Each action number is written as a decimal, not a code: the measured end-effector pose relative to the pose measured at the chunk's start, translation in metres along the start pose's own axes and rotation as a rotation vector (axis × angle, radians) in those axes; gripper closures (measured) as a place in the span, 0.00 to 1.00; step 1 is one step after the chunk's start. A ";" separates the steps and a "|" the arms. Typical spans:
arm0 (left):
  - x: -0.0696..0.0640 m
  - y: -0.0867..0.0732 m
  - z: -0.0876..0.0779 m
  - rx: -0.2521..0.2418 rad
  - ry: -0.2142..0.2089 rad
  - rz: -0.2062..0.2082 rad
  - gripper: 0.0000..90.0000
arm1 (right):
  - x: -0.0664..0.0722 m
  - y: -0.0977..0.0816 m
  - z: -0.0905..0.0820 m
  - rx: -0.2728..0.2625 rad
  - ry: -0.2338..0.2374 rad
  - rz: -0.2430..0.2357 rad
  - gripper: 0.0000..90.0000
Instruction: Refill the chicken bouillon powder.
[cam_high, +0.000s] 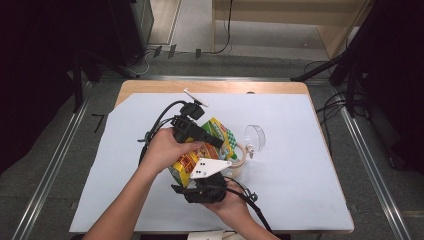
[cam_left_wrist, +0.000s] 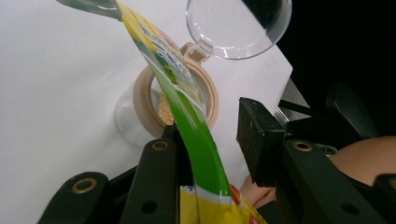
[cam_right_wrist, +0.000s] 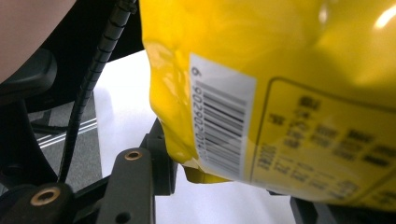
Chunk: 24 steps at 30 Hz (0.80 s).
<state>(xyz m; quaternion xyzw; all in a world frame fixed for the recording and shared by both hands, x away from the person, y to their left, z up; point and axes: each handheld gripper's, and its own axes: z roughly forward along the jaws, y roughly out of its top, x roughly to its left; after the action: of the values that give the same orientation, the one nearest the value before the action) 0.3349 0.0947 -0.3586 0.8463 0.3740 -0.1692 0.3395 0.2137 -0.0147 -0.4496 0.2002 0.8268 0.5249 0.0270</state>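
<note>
My left claw (cam_left_wrist: 210, 140) grips the bag's (cam_left_wrist: 187, 107) green edge over the open jar (cam_left_wrist: 140, 100); my right claw (cam_right_wrist: 224, 186) clamps its yellow base. Tip too steeply and grains could overshoot the narrow mouth onto the surface (cam_high: 300, 165).

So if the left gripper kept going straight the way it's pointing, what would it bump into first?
Probably the open jar: the left gripper points along the yellow-green bag toward its beige rim, though depth is hard to judge.

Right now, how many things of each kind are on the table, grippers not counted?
Snack bag, yellow and green: 1
Clear jar with beige rim: 1
Clear hinged lid, open: 1
Total: 3
</note>
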 end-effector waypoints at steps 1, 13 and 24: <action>0.000 0.000 0.000 -0.002 0.000 0.000 0.76 | 0.000 0.000 0.000 -0.001 -0.005 0.009 0.65; -0.011 0.001 -0.008 -0.038 0.037 0.046 0.66 | -0.004 0.005 -0.008 -0.060 0.001 0.115 0.66; -0.015 0.001 -0.009 -0.043 0.052 0.048 0.68 | -0.006 0.008 -0.010 -0.067 0.016 0.153 0.63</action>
<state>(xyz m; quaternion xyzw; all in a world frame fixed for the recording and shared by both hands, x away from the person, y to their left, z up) 0.3257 0.0924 -0.3437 0.8515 0.3661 -0.1308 0.3518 0.2195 -0.0222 -0.4393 0.2576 0.7913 0.5544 -0.0134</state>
